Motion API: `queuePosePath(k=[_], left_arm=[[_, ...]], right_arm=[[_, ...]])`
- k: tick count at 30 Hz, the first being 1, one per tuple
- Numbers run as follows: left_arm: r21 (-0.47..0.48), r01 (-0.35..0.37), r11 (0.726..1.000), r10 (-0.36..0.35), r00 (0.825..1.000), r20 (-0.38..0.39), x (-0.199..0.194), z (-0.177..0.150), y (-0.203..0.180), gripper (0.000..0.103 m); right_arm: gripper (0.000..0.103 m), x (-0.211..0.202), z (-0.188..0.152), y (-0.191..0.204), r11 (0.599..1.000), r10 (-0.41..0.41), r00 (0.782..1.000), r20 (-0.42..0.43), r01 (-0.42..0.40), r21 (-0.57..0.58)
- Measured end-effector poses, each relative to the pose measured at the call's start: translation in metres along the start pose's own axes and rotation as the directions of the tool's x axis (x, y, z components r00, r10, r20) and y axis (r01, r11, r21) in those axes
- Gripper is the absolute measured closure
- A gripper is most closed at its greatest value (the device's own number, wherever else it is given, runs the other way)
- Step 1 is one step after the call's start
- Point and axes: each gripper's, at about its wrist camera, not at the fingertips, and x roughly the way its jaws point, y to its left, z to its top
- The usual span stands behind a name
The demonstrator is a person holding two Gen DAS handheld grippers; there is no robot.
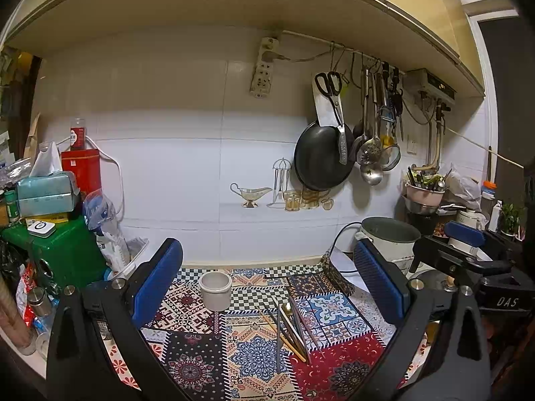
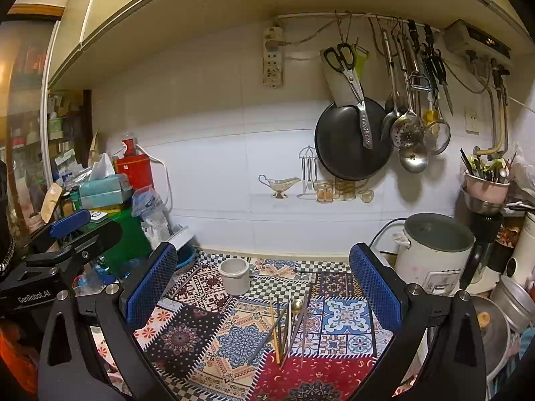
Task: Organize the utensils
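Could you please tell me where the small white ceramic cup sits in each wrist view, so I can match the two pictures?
Left wrist: white ceramic cup stands left of centre on the patchwork cloth.
Right wrist: cup stands near centre, behind the chopsticks.
Shared landmark: hanging black pan.

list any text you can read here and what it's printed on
"DAS": on the black body of the right tool, seen from the left wrist view.
"GenRobot.AI": on the black body of the left tool, seen from the right wrist view.
Labels on the red box, the bags and the rice cooker are too small or blurred to read.
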Motion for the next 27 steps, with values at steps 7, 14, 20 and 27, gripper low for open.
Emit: queuePosePath(k=[7,14,20,27], left_arm=[[-0.008,0.007,1.0,-0.007,1.0,-0.006,0.003,-0.001,0.005,0.0],[-0.008,0.006,1.0,-0.006,1.0,-0.007,0.003,-0.002,0.006,0.0],[-0.011,0.009,1.0,-0.009,1.0,-0.01,0.003,-0.004,0.009,0.0],[-0.015,0.013,1.0,-0.014,1.0,-0.02,0.006,-0.005,0.012,0.0]], right_arm=[[0.0,0.003,0.001,0.002,1.0,0.0,1.0,-0.004,0.0,0.004],[0.0,0.003,0.001,0.001,1.0,-0.002,1.0,-0.003,0.002,0.001],[0.0,0.004,0.002,0.004,1.0,-0.008,1.0,0.006,0.008,0.002],[0.0,0.006,0.002,0.006,1.0,-0.005,1.0,0.01,0.005,0.004]])
